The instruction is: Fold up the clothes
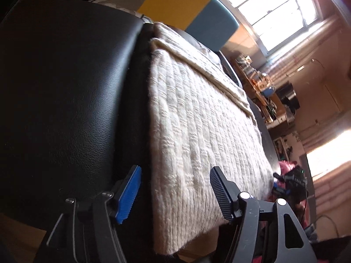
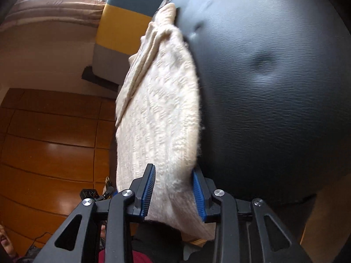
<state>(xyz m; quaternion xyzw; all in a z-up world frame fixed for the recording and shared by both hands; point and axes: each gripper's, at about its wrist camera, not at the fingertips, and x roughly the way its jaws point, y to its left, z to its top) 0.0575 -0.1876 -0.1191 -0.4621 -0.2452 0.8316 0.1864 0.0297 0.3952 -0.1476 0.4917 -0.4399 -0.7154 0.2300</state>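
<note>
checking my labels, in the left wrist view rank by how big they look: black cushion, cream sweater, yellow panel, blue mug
1. black cushion, though nearness inflates it
2. cream sweater
3. yellow panel
4. blue mug

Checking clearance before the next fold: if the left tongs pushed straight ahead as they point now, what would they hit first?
Most likely the cream knitted garment: it fills the gap between the open left tongs, lying against the black leather cushion. Depth is hard to judge.
</note>
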